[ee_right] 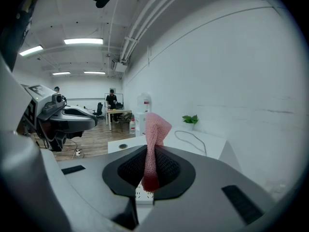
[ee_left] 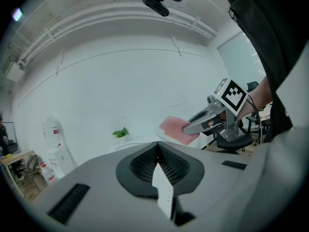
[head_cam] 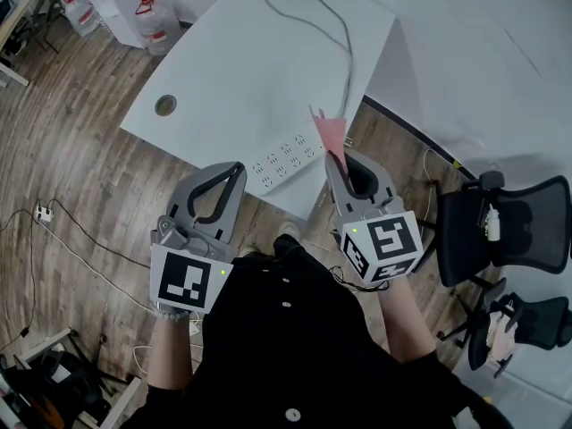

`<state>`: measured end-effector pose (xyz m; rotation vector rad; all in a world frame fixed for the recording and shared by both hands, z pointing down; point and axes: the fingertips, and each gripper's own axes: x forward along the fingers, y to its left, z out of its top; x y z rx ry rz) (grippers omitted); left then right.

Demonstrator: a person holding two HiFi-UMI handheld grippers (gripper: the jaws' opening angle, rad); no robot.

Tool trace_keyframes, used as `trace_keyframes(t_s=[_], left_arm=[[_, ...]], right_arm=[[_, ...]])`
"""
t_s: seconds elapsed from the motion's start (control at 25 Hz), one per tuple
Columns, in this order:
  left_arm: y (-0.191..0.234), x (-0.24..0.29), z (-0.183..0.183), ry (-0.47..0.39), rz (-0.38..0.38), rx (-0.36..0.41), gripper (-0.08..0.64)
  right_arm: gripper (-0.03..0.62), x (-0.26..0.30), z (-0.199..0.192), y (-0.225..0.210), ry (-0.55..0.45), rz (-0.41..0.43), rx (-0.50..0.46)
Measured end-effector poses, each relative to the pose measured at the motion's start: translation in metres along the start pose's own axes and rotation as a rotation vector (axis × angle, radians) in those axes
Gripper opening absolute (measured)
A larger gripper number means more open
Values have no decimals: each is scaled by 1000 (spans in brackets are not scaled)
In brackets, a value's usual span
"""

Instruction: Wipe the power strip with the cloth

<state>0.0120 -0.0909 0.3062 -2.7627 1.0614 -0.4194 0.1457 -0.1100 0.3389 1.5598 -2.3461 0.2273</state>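
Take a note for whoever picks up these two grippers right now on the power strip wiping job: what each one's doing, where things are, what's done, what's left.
Left gripper: jaws together, nothing in them, held near the table's near edge.
Right gripper: shut on the pink cloth, which sticks up free beyond the jaws.
Power strip: lies on the white table near its front edge, just ahead of the right gripper, cable running away across the top.
Done: cloth picked up.
Left: lower the cloth onto the strip and wipe along it. No contact shows yet.
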Motion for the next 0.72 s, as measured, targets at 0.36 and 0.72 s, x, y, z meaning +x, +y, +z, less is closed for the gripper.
trace_keyframes(t_s=[0.36,0.72], left_arm=[[-1,2,-1,-5,-10,-4,14],[-1,3,0,-9,-14,-3,14]], right_arm=[[54,-2,-3,-2,9,-14,-4],[54,-2,-3,-1,11,-12,-5]])
